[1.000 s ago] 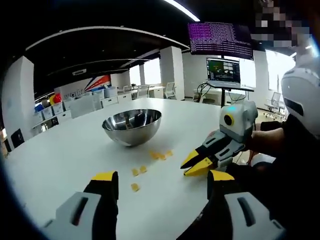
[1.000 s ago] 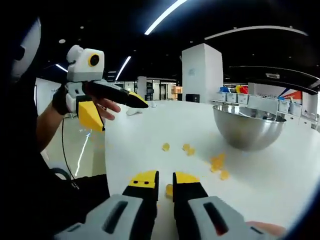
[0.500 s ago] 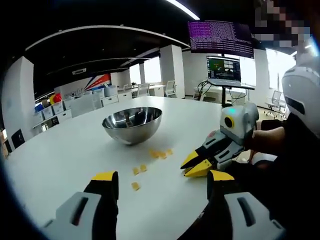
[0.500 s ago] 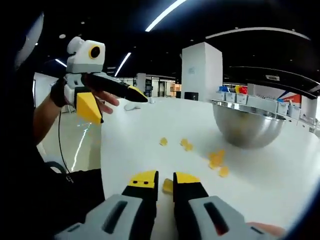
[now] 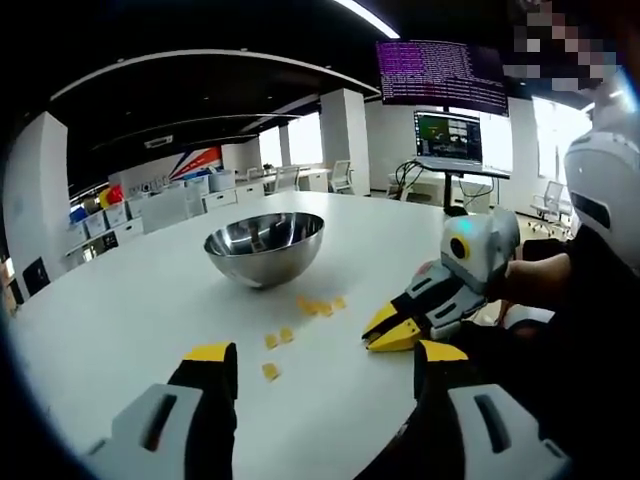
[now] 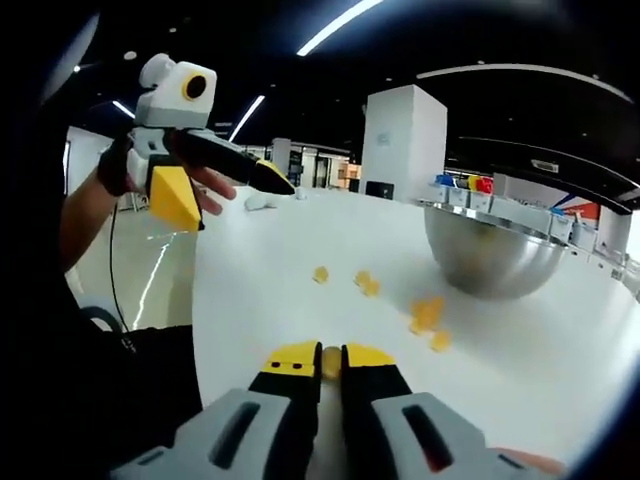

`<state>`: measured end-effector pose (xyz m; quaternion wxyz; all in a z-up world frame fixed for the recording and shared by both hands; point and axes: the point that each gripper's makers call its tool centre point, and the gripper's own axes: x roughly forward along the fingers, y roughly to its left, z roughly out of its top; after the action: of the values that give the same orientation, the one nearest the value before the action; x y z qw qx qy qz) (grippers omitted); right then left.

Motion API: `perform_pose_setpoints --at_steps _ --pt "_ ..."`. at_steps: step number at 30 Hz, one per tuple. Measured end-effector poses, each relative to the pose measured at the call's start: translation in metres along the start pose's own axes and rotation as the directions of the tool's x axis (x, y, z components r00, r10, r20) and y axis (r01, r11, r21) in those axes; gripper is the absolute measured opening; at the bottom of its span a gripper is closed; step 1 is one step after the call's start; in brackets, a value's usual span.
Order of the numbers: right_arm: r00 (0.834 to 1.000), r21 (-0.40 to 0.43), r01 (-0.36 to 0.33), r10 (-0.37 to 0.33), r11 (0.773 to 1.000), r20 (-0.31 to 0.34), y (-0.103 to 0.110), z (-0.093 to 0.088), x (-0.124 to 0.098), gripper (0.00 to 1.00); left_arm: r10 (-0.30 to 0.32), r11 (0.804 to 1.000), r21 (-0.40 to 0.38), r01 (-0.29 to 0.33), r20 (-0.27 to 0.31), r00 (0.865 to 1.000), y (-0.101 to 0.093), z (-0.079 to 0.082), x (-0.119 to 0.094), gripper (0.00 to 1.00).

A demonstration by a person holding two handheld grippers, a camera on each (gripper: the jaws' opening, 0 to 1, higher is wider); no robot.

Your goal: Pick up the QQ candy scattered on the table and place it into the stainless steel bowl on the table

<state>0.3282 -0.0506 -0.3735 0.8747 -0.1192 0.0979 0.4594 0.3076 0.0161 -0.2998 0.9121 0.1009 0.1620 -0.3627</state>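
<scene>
One yellow QQ candy (image 6: 331,361) sits between the tips of the right tongs (image 6: 331,358), which are closed on it at the near edge of the white table (image 6: 300,240). The other candies are scattered on the table between the tongs and the stainless steel bowl (image 6: 488,258): a small cluster (image 6: 427,315) near the bowl and a few single pieces (image 6: 320,274) more to the side.

The step in hand seems to be the pick of the first piece. The next move calls for lifting it without loosening the grip, carrying it above the rim of the bowl, and only then letting go; the piece is small and probably soft, so it may slip.

The left tongs (image 5: 326,362) hang above the table with the jaws wide apart and nothing between them.

Compared with half a second ago, the right jaws stand closer together and the candy now lies between their tips, not just ahead of them. The bowl and the loose candies lie as before.
</scene>
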Motion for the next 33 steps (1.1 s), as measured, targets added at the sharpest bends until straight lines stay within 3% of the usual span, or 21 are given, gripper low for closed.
perform_pose_setpoints --at_steps 15,24,33 --pt "0.998 0.076 0.021 -0.026 0.997 0.058 -0.016 0.021 -0.019 0.05 0.008 1.000 0.000 -0.008 0.003 1.000 0.004 0.000 -0.002 0.72" --pt "0.985 0.026 0.093 -0.096 0.995 0.143 -0.046 0.076 -0.044 0.05 0.007 1.000 0.010 -0.007 0.006 1.000 0.003 0.003 -0.002 0.72" --pt "0.966 -0.047 0.144 -0.131 0.988 0.223 -0.079 0.130 -0.054 0.05 0.014 1.000 0.020 -0.014 0.002 1.000 0.005 0.004 -0.004 0.72"
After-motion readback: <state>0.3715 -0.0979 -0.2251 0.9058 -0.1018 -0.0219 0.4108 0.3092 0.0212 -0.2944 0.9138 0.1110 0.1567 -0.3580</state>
